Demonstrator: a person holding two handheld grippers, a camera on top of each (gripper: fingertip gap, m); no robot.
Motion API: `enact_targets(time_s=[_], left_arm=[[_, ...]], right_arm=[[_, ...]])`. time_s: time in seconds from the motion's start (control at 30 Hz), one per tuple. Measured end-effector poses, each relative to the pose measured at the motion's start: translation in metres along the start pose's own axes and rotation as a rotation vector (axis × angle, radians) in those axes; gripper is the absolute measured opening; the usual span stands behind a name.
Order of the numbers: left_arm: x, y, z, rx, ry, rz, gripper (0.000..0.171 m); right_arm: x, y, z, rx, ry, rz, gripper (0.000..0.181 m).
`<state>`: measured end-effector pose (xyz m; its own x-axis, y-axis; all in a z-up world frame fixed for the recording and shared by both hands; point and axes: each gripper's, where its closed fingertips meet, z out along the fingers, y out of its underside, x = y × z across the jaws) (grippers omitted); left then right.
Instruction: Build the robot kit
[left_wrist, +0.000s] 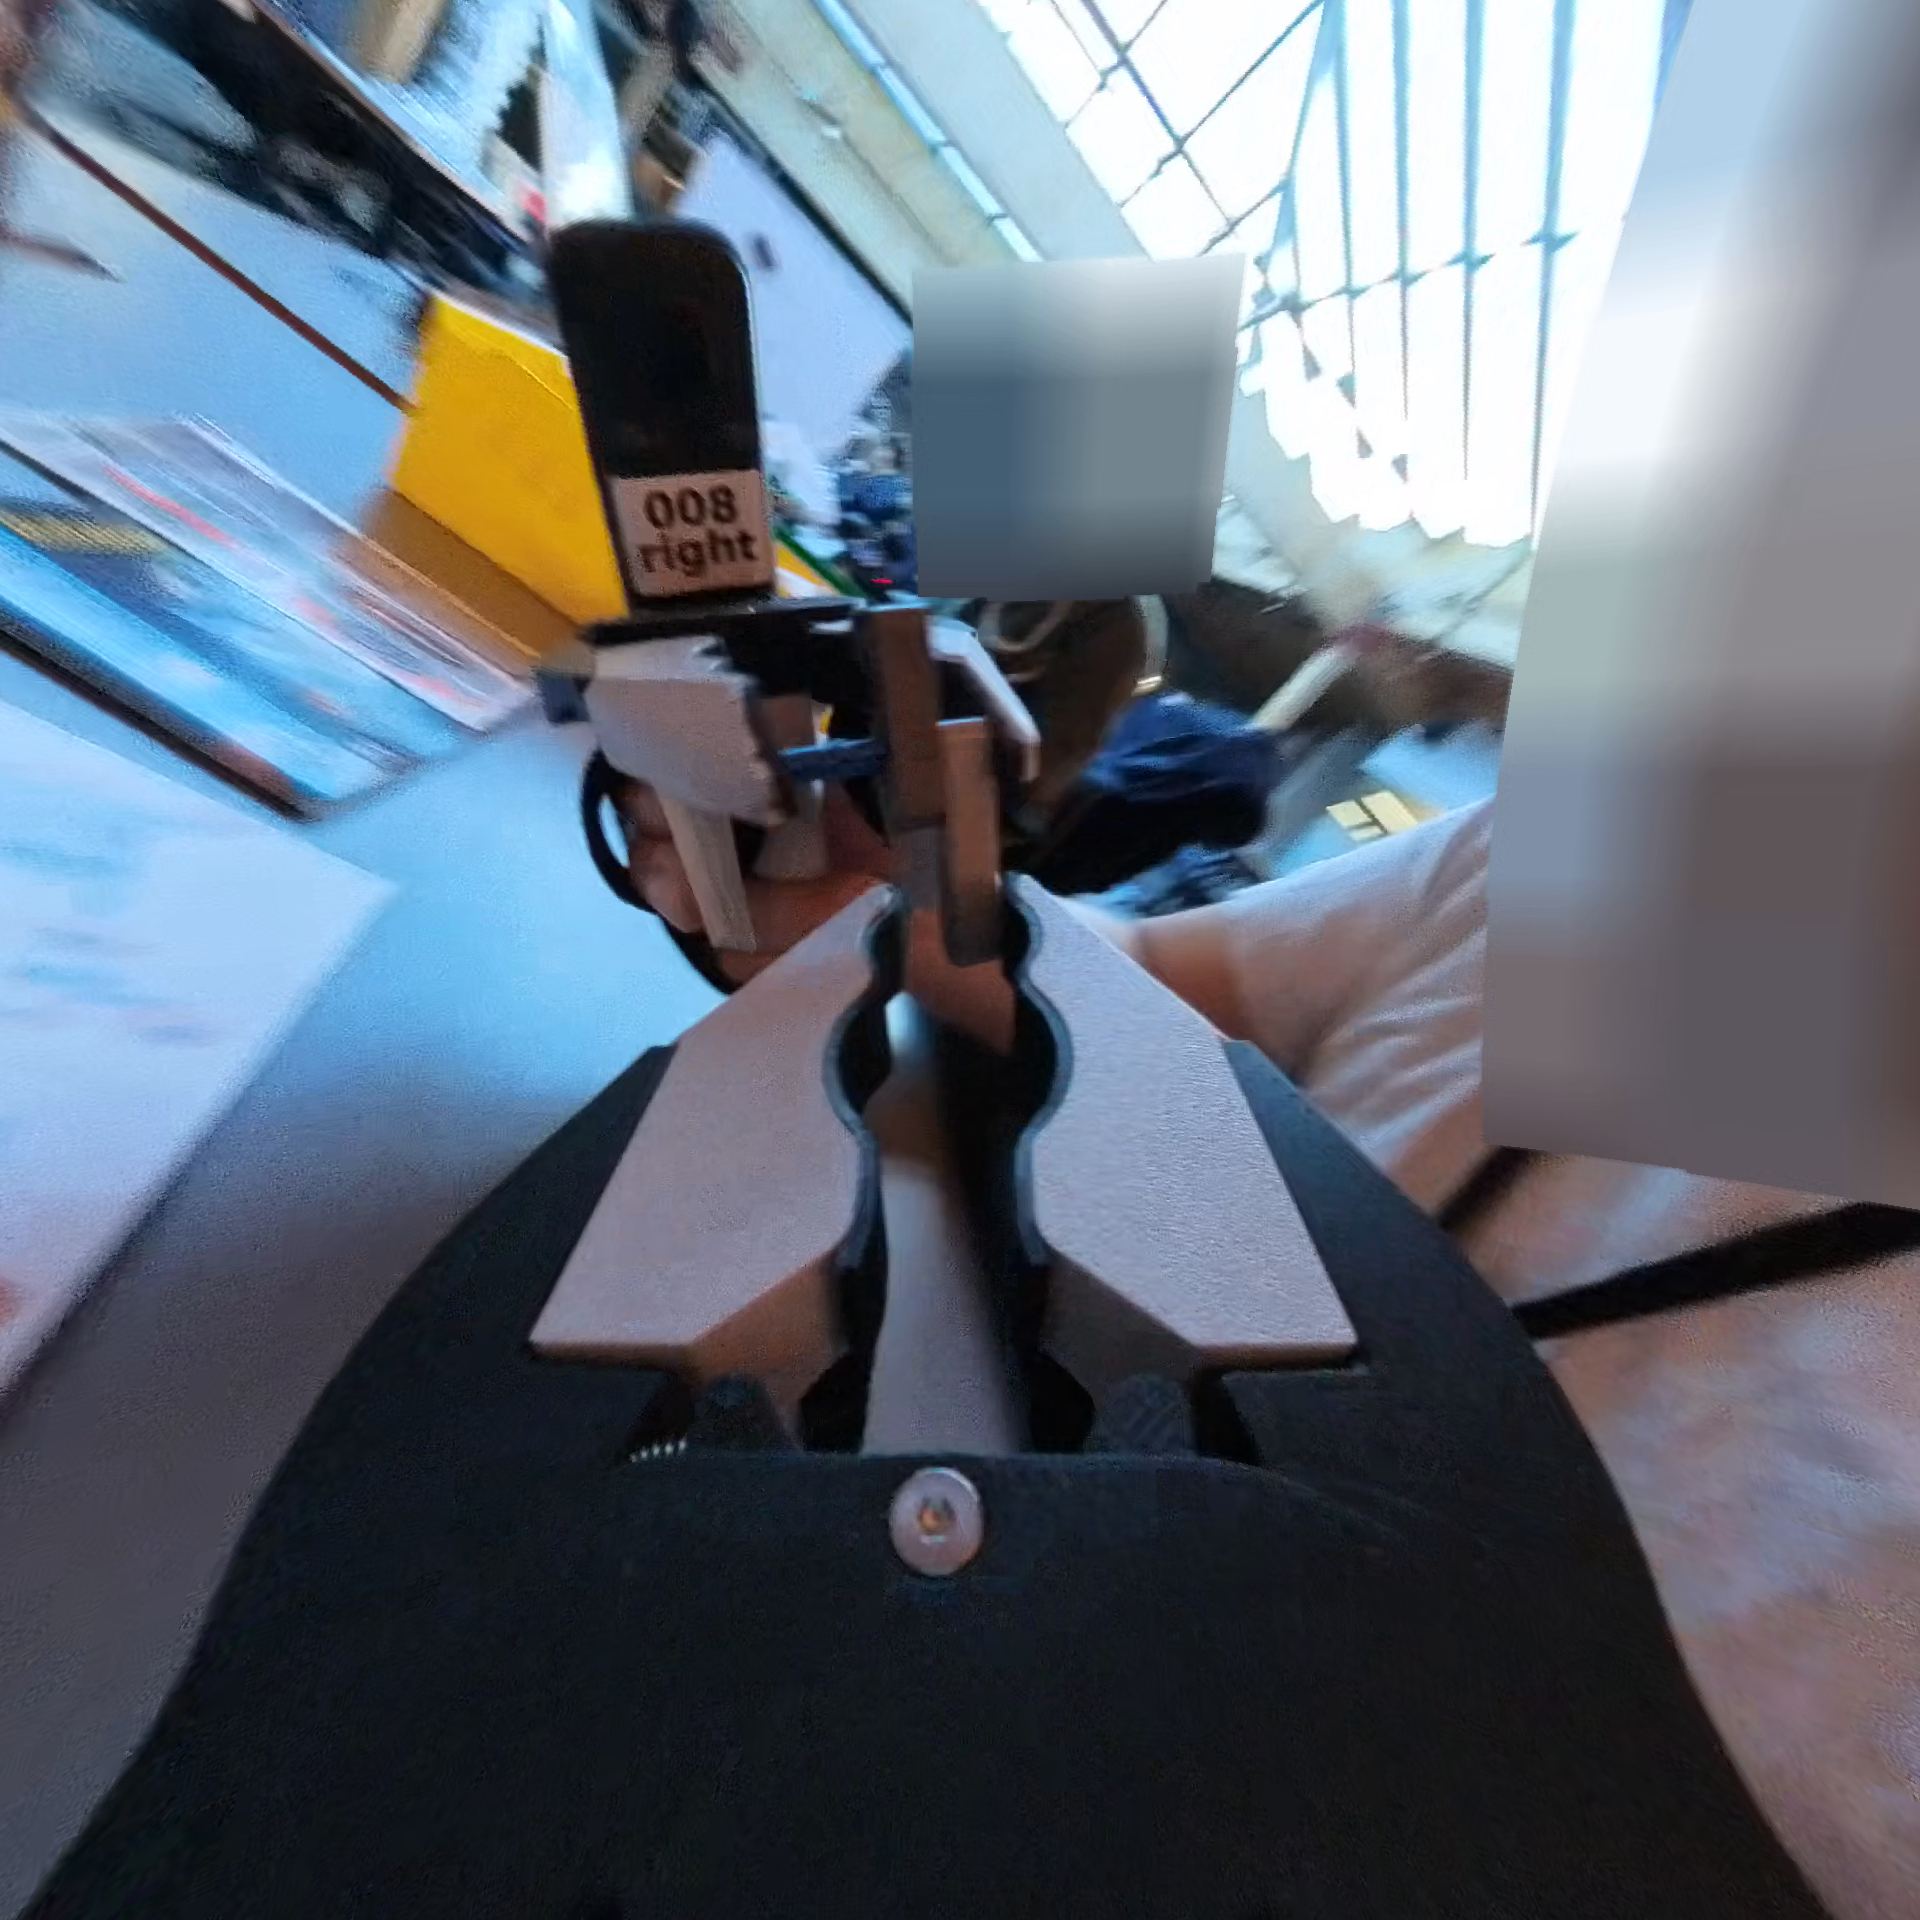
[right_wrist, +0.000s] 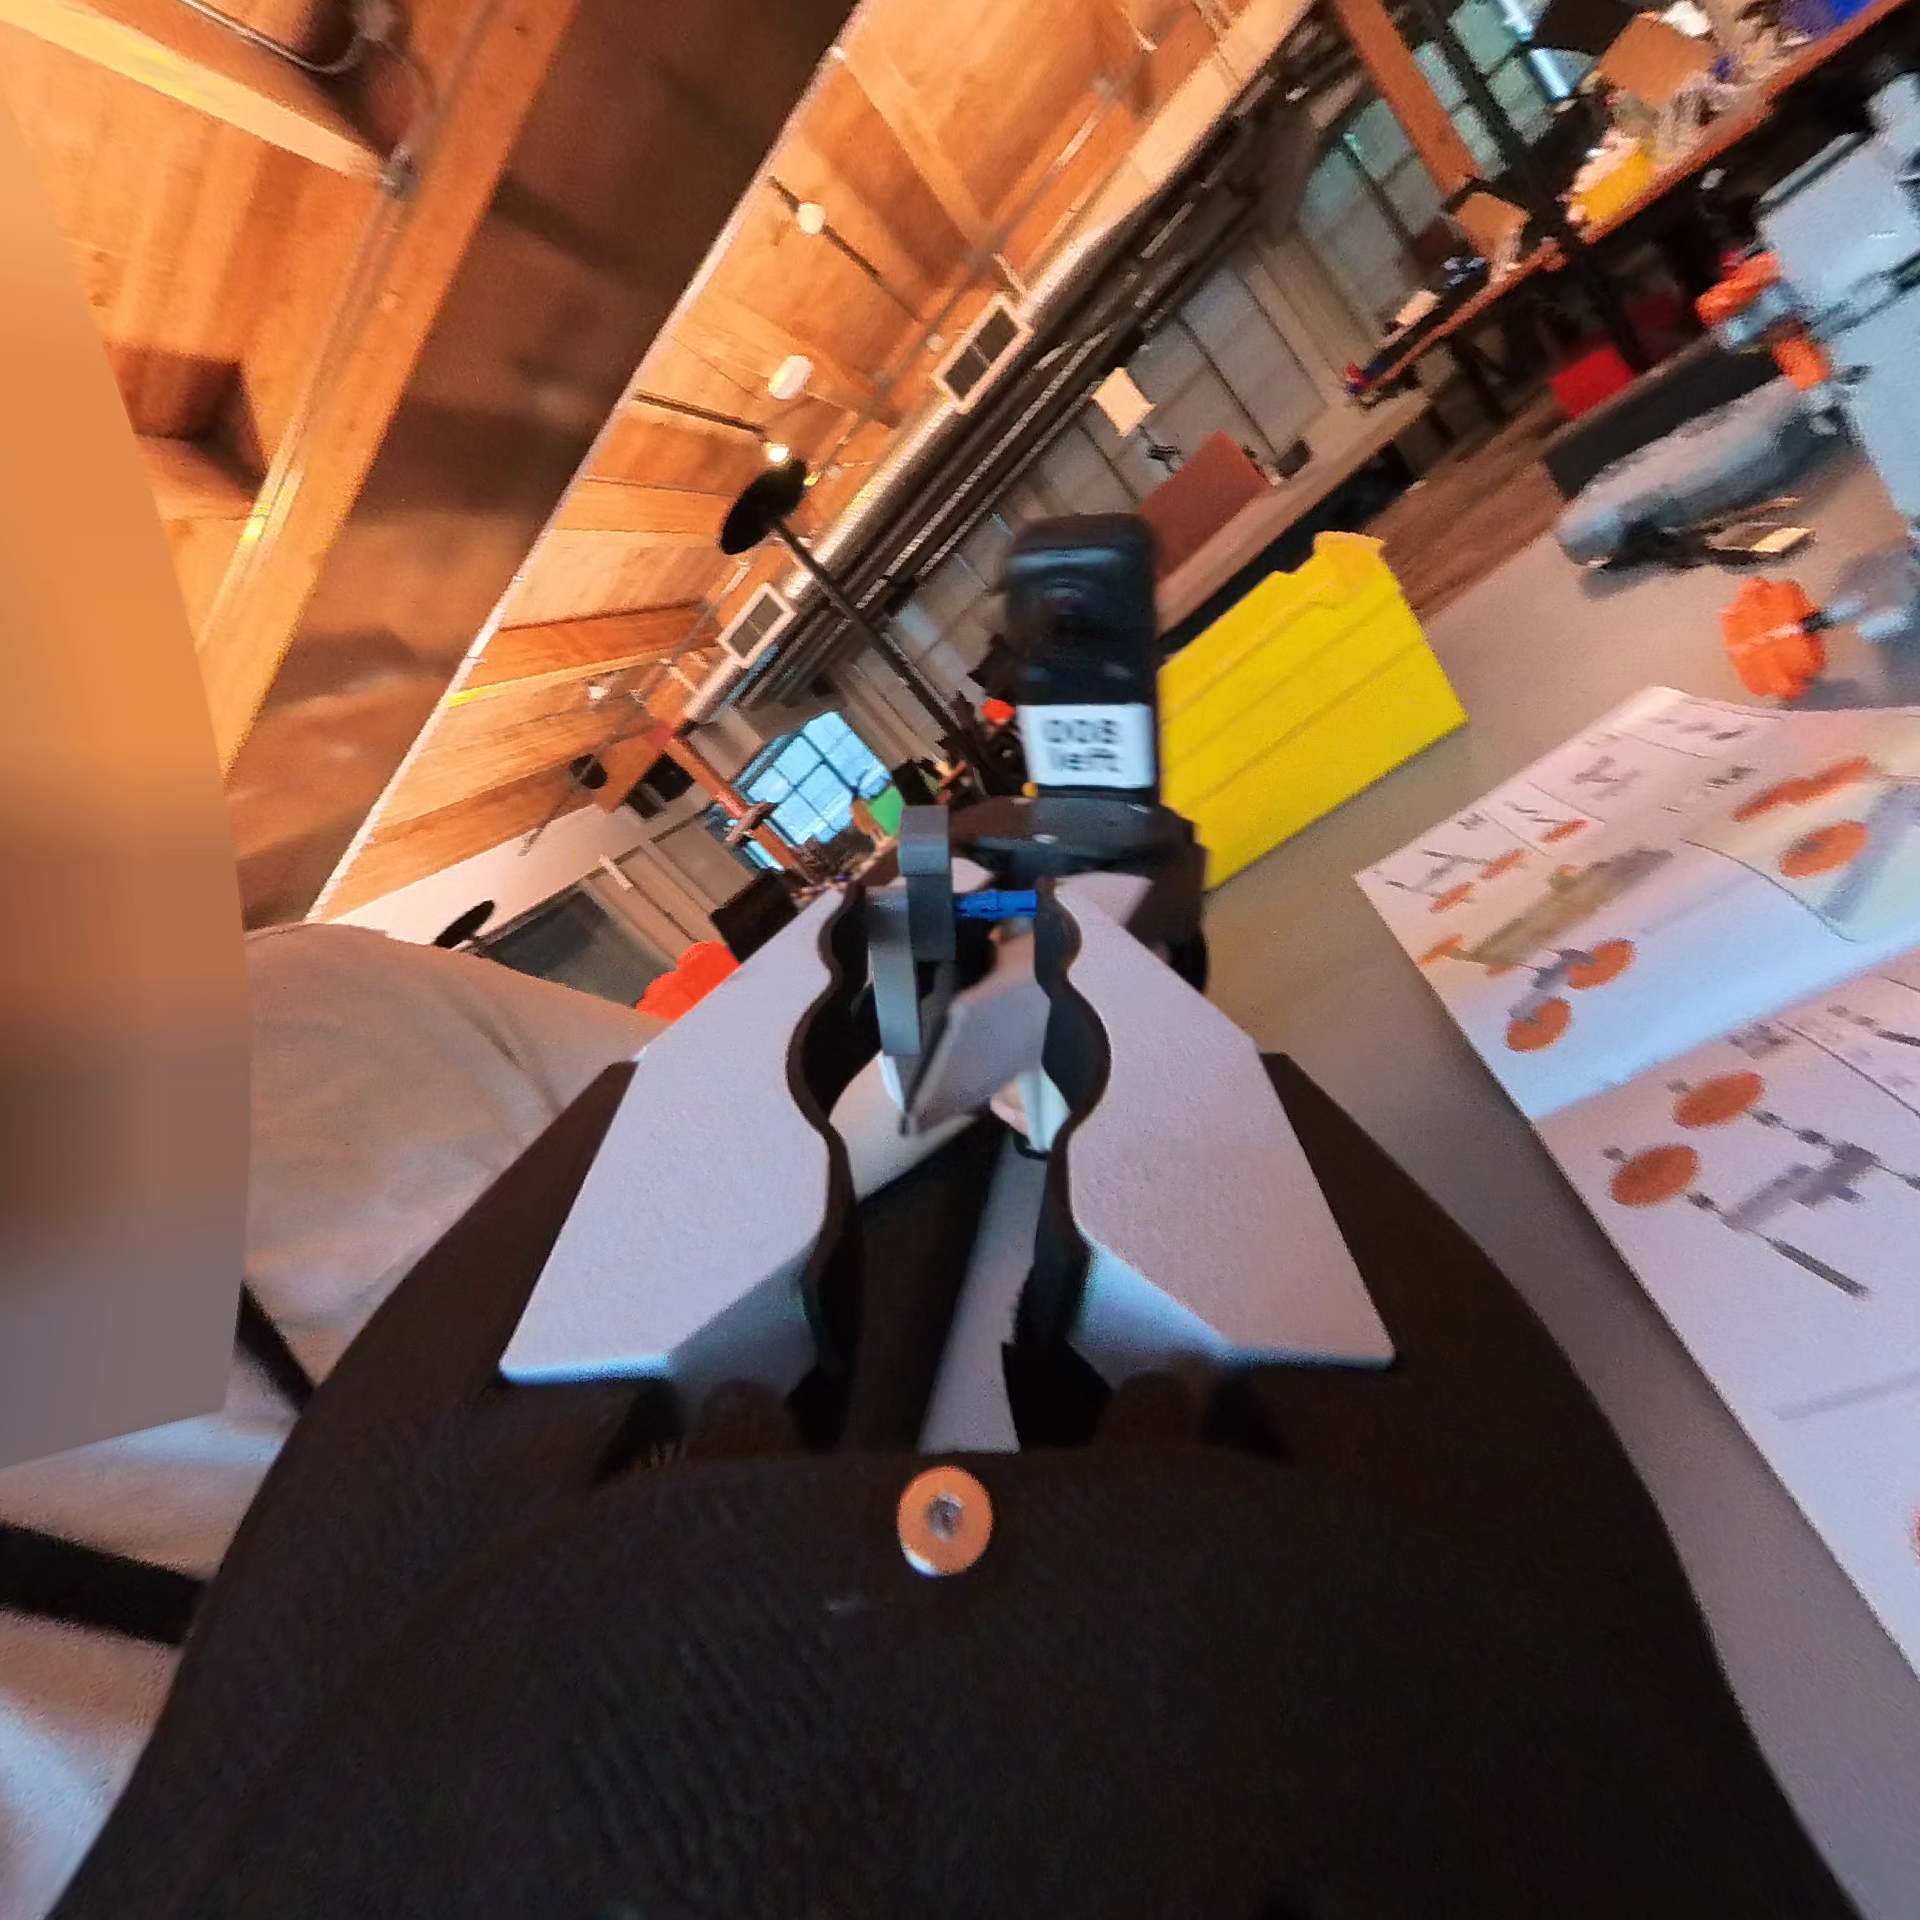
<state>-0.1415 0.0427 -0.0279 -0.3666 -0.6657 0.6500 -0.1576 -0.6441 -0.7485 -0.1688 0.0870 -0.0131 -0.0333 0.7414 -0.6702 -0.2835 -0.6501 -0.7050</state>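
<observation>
**Two grippers meet tip to tip over a small grey beam**

The left gripper (left_wrist: 954, 909) and the right gripper (right_wrist: 945, 914) point straight at each other, raised off the grey table (right_wrist: 1309, 997) and close in front of the person's white sleeve (left_wrist: 1340, 997). Between them stands a grey beam (left_wrist: 940, 821), roughly upright, with a blue pin (right_wrist: 992, 904) sticking out sideways from it.

The left gripper's fingers are drawn nearly together and appear to pinch the beam's near, lower end. The right gripper's fingers sit a little wider: they seem to close across both beam and pin, one finger on the pin's free end and the other behind the beam. Holding the piece from two opposite sides likely keeps it from twisting, since each tool braces what the other grips. Exact contact at the pin's tip is too blurred to confirm.

Both tools are rolled well off level, so the room leans in both wrist views. In the left wrist view a hand (left_wrist: 657, 868) wraps the right tool's handle from below.

To the right lie printed instruction sheets (right_wrist: 1662, 935); farther off stands a yellow bin (right_wrist: 1309, 707).
</observation>
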Motion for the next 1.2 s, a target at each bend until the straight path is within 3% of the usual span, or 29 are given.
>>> enact_targets(time_s=[0.03,0.13,0.27,0.3,0.37,0.4,0.5,0.6,0.67,0.73,1.1,1.2], left_arm=[[-0.003,0.0,-0.001,-0.008,-0.054,0.071,0.007],[-0.023,0.005,-0.006,-0.072,-0.215,0.152,0.011],[-0.031,0.006,-0.007,-0.082,-0.274,0.162,0.005],[-0.03,0.003,-0.007,-0.059,-0.266,0.154,0.004],[-0.024,-0.005,-0.007,0.002,-0.221,0.108,0.004],[-0.026,-0.006,-0.009,0.017,-0.225,0.091,0.004],[-0.028,-0.009,-0.011,0.033,-0.238,0.085,0.004],[-0.03,-0.008,-0.011,0.027,-0.246,0.093,0.004],[-0.03,-0.006,-0.01,0.011,-0.252,0.105,0.005],[-0.03,-0.002,-0.008,-0.012,-0.256,0.124,0.005],[-0.016,0.002,-0.001,-0.072,-0.235,0.294,0.005],[-0.012,0.003,0.001,-0.076,-0.231,0.328,0.005]], right_arm=[[0.004,0.0,-0.002,-0.004,0.019,-0.004,0.03],[0.016,0.003,-0.007,-0.037,0.092,-0.028,0.03],[0.023,0.002,-0.007,-0.037,0.138,-0.057,0.031],[0.018,-0.003,-0.008,-0.006,0.114,-0.079,0.031],[0.008,-0.022,-0.015,0.114,0.047,-0.032,0.056],[0.009,-0.028,-0.02,0.141,0.042,0.001,0.057],[0.025,-0.022,-0.025,0.104,0.141,-0.027,0.06],[0.021,-0.012,-0.014,0.04,0.148,-0.088,0.069],[0.018,-0.006,-0.008,0.001,0.162,-0.16,0.06],[0.021,-0.002,-0.007,-0.032,0.21,-0.23,0.032],[-0.002,-0.002,-0.006,-0.022,0.086,-0.268,0.031],[-0.007,0.001,-0.005,-0.052,0.087,-0.353,0.033]])
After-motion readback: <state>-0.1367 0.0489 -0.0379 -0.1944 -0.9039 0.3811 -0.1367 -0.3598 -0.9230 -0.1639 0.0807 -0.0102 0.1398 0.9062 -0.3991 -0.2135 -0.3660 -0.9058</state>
